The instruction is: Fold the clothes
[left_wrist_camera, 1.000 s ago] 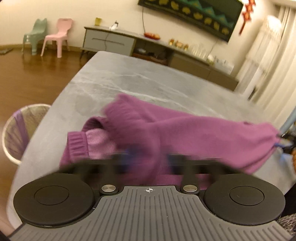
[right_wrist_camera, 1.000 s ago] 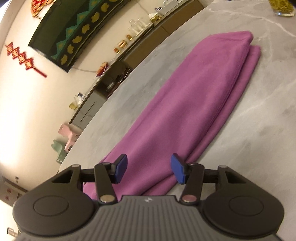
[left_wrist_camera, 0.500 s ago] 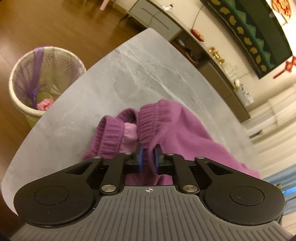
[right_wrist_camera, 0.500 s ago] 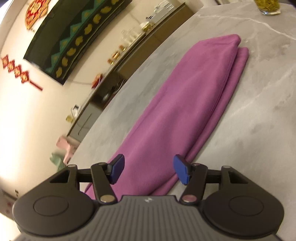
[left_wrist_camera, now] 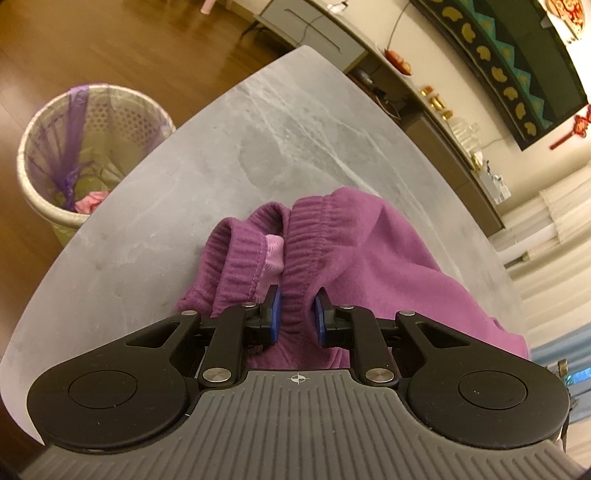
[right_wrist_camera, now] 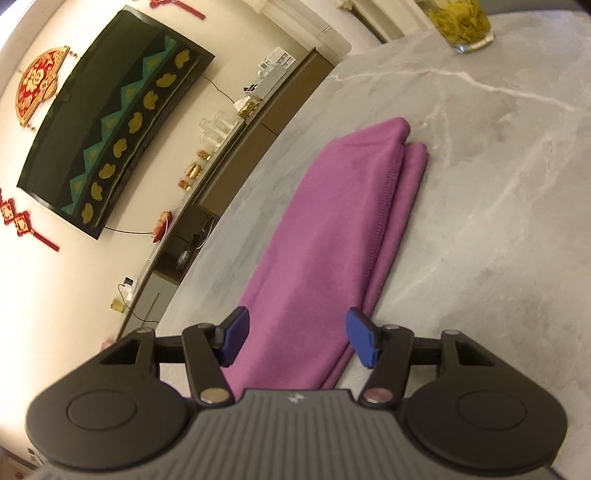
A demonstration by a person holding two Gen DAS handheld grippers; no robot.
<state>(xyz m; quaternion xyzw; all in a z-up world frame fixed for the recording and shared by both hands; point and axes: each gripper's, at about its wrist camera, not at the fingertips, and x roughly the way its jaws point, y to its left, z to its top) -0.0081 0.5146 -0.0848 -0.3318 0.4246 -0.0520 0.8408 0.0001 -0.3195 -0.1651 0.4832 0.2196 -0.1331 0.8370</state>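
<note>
Purple fleece trousers point(left_wrist_camera: 388, 258) lie on the grey marble table point(left_wrist_camera: 258, 129). Their ribbed waistband point(left_wrist_camera: 306, 236) is bunched near the table's rounded end, and a paler lining shows in the fold. My left gripper point(left_wrist_camera: 296, 314) is shut on the waistband, which fills the narrow gap between its blue pads. In the right wrist view the legs point(right_wrist_camera: 332, 229) lie folded lengthwise in a long strip, stretching away from me. My right gripper point(right_wrist_camera: 295, 338) stands open just over the near part of that strip, one pad to each side, and grips nothing.
A lined waste bin point(left_wrist_camera: 88, 147) stands on the wooden floor beside the table's left edge. A glass of yellow-green tea point(right_wrist_camera: 461, 22) sits at the far end of the table point(right_wrist_camera: 498, 240). A low cabinet point(right_wrist_camera: 221, 166) and a wall TV lie beyond.
My left gripper has sunk towards the table and rolled, still holding the waistband; the lifted cloth now rests bunched on the surface. My right gripper's jaws stand slightly wider and it has shifted over the legs.
</note>
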